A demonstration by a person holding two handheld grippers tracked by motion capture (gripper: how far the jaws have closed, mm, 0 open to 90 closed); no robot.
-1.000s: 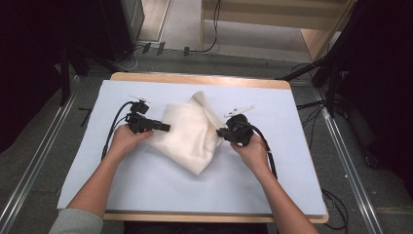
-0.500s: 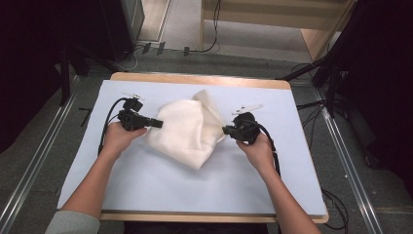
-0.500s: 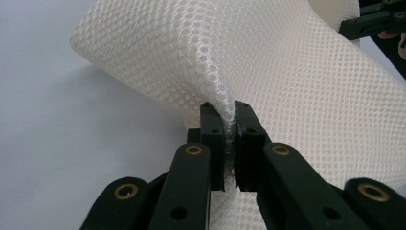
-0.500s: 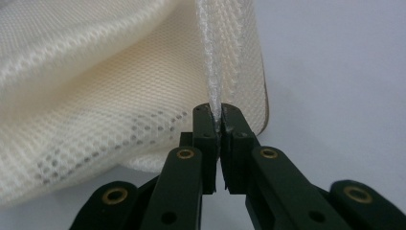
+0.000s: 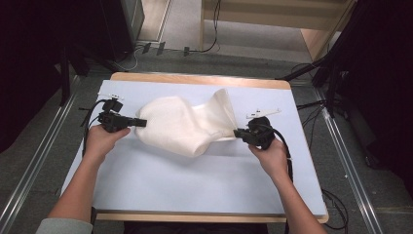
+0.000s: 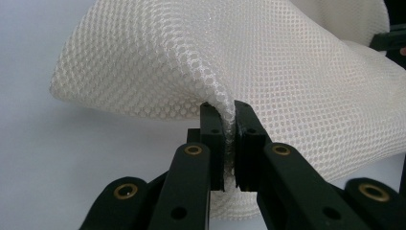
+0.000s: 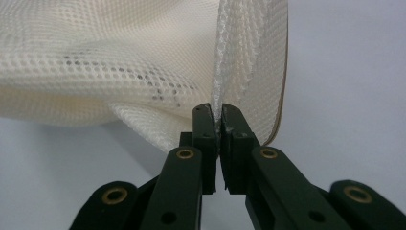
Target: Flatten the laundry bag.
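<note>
Both hands moved apart — left gripper just clamped mesh cloth, right gripper pinching it too; pull evenly, taut.

No text, label, brand, number or sign can be read in any of the views. The white mesh cloth carries no print or tag that shows, the pale blue mat covering the tabletop is plain, and the black jaws bear only brass rivets, no markings.
</note>
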